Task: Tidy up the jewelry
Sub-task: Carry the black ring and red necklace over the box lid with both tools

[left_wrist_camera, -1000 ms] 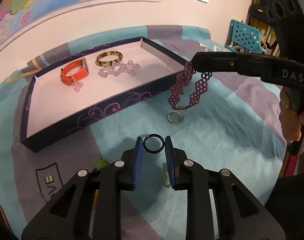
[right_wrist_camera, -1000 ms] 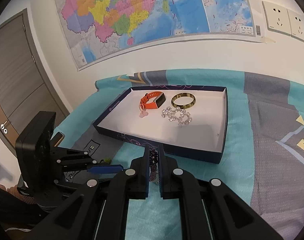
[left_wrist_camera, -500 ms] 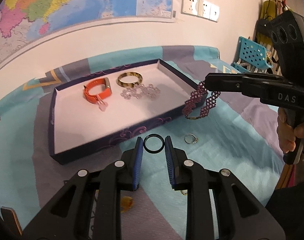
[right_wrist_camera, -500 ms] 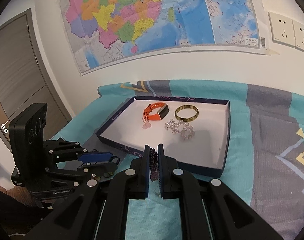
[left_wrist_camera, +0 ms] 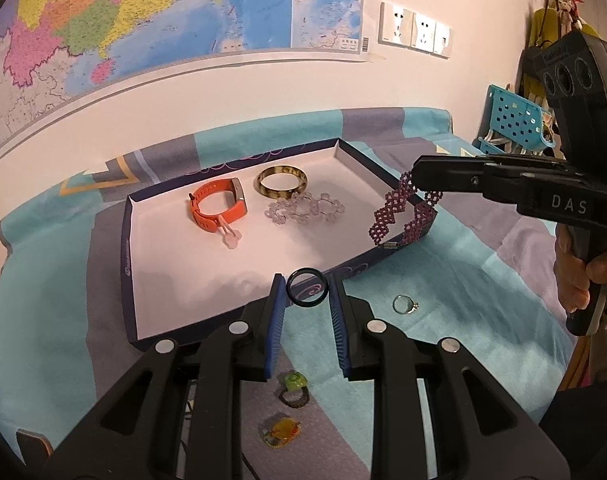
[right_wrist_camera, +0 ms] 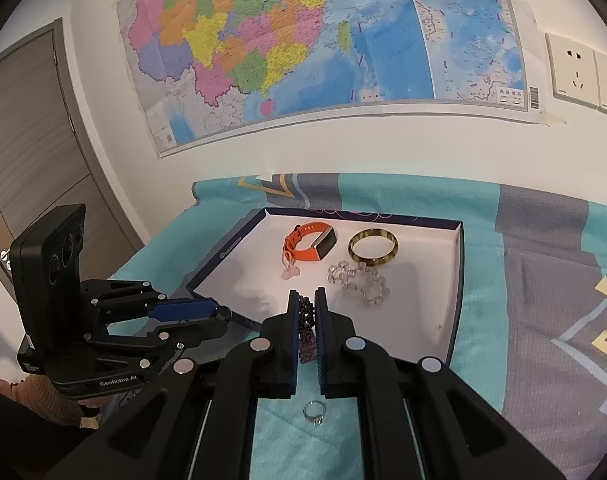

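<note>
Both grippers were mid-carry toward the shallow navy tray [left_wrist_camera: 129,240]. The left gripper [left_wrist_camera: 306,312] had its blue pads clamped on a thin black ring [left_wrist_camera: 306,287], held upright just over the tray's near wall. The right gripper [right_wrist_camera: 306,320] was fully clenched on a purple beaded bracelet [left_wrist_camera: 403,216], which dangled in a loop w/ its clasp hanging low, right at the tray's right-hand wall — whether it touched the wall I couldn't tell.

Inside the tray lay an orange fitness band [left_wrist_camera: 219,210], a tortoiseshell bangle [left_wrist_camera: 282,181] and a clear crystal bracelet [left_wrist_camera: 305,212], grouped toward the far end; the near half was bare white.

Still out on the teal bedspread [left_wrist_camera: 443,280]: a silver ring [left_wrist_camera: 404,305], a green-topped ring [left_wrist_camera: 294,390] and an amber piece [left_wrist_camera: 283,432].

Step in hand looked like transport, approx. halfway thru the sort. Next move prob. called for bringing each item fully past the wall, lowering over bare floor, then releasing — the bracelet's hanging clasp might snag the rim unless lifted clear.
</note>
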A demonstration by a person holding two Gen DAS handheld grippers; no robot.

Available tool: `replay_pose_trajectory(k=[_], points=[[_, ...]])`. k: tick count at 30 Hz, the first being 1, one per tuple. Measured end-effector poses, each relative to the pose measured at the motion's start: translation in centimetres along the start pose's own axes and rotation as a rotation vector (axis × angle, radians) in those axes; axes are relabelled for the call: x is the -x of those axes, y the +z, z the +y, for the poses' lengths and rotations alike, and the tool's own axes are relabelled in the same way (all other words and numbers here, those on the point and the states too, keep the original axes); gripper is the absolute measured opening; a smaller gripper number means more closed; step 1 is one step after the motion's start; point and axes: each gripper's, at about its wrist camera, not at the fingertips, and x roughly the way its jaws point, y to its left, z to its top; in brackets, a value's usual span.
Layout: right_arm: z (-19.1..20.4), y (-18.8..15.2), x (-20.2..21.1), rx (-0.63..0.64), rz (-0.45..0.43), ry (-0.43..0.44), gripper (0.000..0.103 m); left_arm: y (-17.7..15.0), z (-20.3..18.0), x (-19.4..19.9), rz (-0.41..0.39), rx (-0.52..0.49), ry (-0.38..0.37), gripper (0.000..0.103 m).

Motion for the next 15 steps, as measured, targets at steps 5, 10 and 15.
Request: replay_pose_trajectory(k=[5,10,15], points=[[0.0,0.8,-0.6,0.005,0.000,0.002,0.006,0.3,0.4,-0.4,0.004,-0.001,0.010,0.022],[0.0,1.2,-1.2,0.001,0.001,0.006,0.006,0.7,0.8,-0.7,0.010,0.003,0.015,0.022],[-0.1,1.5,-1.9,-0.005,0.007,0.008,0.006,0.9,1.2,-1.0,0.011,0.003,0.019,0.022]])
